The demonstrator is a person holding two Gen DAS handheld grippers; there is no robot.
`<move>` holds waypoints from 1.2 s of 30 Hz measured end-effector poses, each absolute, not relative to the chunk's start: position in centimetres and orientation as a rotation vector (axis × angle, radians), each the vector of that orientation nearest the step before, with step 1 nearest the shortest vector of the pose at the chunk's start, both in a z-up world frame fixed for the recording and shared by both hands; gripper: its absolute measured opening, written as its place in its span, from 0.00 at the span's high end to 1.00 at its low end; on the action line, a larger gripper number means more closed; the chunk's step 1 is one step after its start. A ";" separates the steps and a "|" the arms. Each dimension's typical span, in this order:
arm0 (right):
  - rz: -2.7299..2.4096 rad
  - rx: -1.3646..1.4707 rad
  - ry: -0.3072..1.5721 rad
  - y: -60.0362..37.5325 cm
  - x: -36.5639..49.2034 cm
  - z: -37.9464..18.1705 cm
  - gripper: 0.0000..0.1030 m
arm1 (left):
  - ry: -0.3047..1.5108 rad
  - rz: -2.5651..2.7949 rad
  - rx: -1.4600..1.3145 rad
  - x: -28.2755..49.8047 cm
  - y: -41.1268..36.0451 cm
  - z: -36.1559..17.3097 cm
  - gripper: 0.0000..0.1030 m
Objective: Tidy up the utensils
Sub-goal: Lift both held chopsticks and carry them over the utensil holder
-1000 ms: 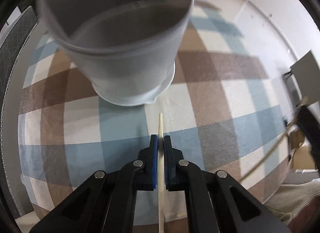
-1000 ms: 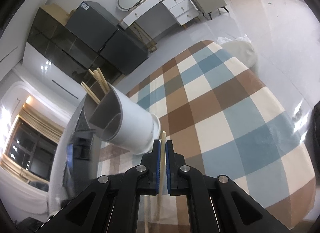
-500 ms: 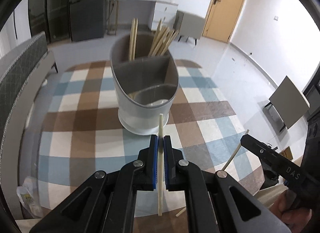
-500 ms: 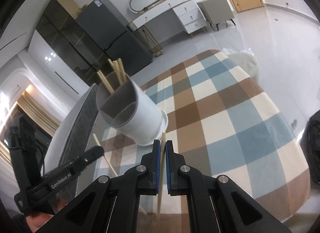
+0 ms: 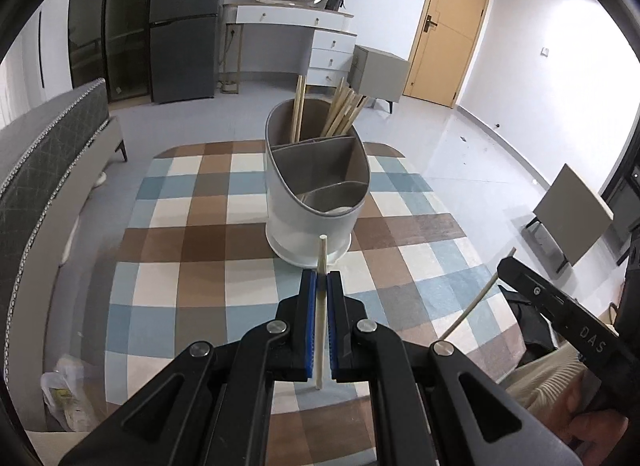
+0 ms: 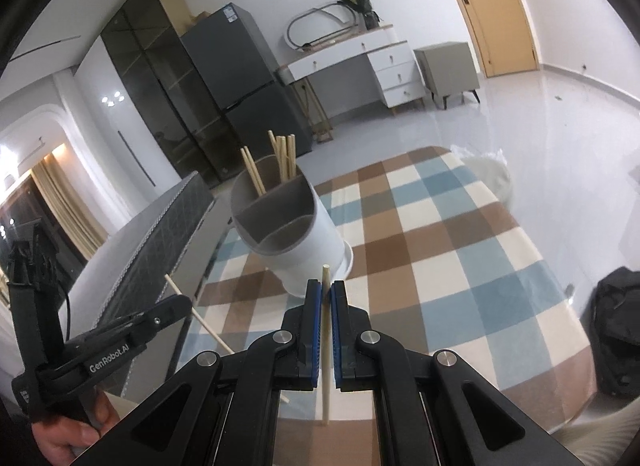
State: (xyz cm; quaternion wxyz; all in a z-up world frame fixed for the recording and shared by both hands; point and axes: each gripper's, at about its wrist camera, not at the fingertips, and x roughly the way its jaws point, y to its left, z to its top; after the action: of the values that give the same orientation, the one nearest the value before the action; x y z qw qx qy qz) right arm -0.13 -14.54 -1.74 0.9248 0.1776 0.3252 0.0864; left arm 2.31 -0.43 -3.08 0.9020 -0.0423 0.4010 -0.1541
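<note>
each claw, left claw (image 5: 320, 278) and right claw (image 6: 326, 288), is clamped on one chopstick (image 5: 319, 318) short of the holder (image 5: 316, 193) mid-surface, so next comes tipping them into its far compartment, i'd guess.

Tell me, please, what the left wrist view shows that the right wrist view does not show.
Only the left wrist view shows the plastic bag on the floor and the tilted grey board. Only the right wrist view shows the lit curtain and a black bag. Both show the divided utensil holder with chopsticks, the checked cloth, and each gripper shut on one chopstick.
</note>
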 end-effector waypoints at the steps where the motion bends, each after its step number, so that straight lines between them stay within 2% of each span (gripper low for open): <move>1: 0.177 0.363 0.666 -14.4 -0.1 -1.6 0.96 | 0.828 -0.319 -0.089 2.2 -0.3 -3.0 0.99; 11: 0.182 0.338 0.589 -13.5 -0.7 1.3 0.96 | 0.808 -0.350 -0.088 1.9 0.5 -1.1 0.99; 19: 0.214 0.315 0.494 -13.3 -0.1 5.2 0.96 | 0.760 -0.365 -0.108 2.6 1.9 2.9 0.99; 29: 0.274 0.298 0.417 -12.6 3.0 9.1 0.96 | 0.653 -0.380 -0.147 4.7 2.7 8.4 0.99; 36: 0.310 0.264 0.385 -11.6 6.6 11.5 0.96 | 0.612 -0.366 -0.172 8.1 3.2 10.4 0.99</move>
State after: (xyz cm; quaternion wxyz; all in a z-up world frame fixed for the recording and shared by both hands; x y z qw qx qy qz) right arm 6.64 -11.64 11.55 0.9610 0.1301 0.1902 0.1530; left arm 8.06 3.21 10.38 0.9334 -0.0839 0.2994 -0.1788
